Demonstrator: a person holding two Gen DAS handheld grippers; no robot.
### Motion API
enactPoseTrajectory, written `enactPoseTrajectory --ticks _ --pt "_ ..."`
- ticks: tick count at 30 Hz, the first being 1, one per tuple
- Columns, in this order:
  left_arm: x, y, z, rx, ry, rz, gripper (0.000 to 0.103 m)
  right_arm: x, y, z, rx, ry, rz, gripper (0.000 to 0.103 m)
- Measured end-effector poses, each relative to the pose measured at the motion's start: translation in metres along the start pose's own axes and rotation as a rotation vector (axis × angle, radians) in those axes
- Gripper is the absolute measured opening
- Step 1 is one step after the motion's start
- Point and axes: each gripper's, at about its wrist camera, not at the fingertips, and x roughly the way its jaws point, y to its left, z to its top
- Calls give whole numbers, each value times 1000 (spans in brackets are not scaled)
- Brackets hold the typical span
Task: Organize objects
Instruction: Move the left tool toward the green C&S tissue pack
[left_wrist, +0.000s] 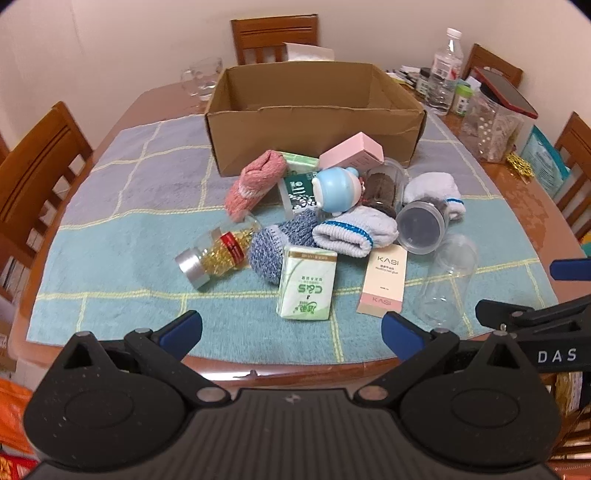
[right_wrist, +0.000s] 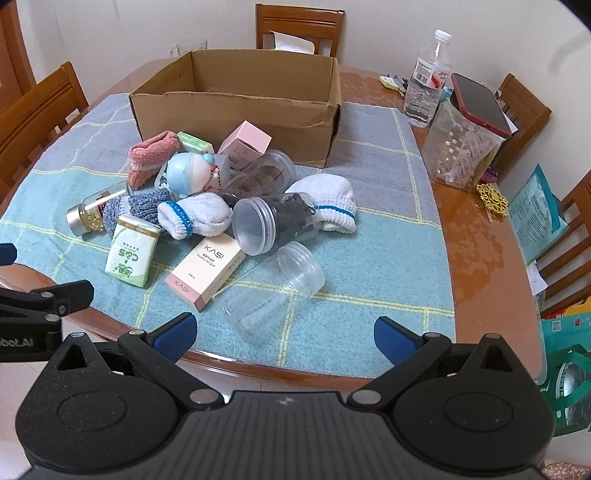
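The left gripper (left_wrist: 291, 328) hovers at the near table edge with its blue pads (left_wrist: 181, 326) wide apart, holding and touching nothing. The right gripper (right_wrist: 284, 332) hangs just beside it, jaws equally spread, also gripping nothing.

On the checked cloth (left_wrist: 110, 258) a heap of things lies between the grippers and the box. From the left: a capsule bottle (left_wrist: 218, 254) lies on its side, silver cap pointing near-left. A pink sock (left_wrist: 255, 182) sits behind it. A blue-grey sock (left_wrist: 269, 247) touches the bottle, and a green tissue pack (left_wrist: 306, 284) leans on that sock's near end. A white sock (left_wrist: 351, 230) with a blue stripe lies mid-heap, with a blue toy (left_wrist: 338, 190) and a dark green pack (left_wrist: 297, 192) just behind. A KASI carton (left_wrist: 384, 282) lies flat right of the tissue pack. A pink box (left_wrist: 351, 149) rests against the box front. 2 clear jars with dark contents lie tipped: one far (left_wrist: 386, 181), one nearer (left_wrist: 421, 225) with its lid facing the camera. A 2nd white sock (left_wrist: 436, 192) sits behind them. An empty clear jar (right_wrist: 273, 295) lies nearest the right gripper.

The cardboard box (left_wrist: 314, 125) stands open at the far side, its inside mostly hidden by the front wall.

Right of the cloth stand a water bottle (right_wrist: 424, 81) and a clear tub (right_wrist: 461, 151) with a red phone (right_wrist: 480, 105) on top. Chairs (left_wrist: 37, 177) surround the table (right_wrist: 480, 236).
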Motion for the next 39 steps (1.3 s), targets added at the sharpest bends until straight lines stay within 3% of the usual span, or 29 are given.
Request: enactPoseTrajectory --ticks 7,21,28,39 --pt "21 15 4 17 11 -33 102 11 5 1 -8 -9 -28 103" --pt "53 15 2 56 38 -91 103 28 9 7 -45 -4 45 103" --pt "66 8 -1 -3 47 -32 102 47 -5 7 -92 16 117 103" --pt "83 -14 -6 -84 65 91 102 70 -24 11 -296 -19 267 103"
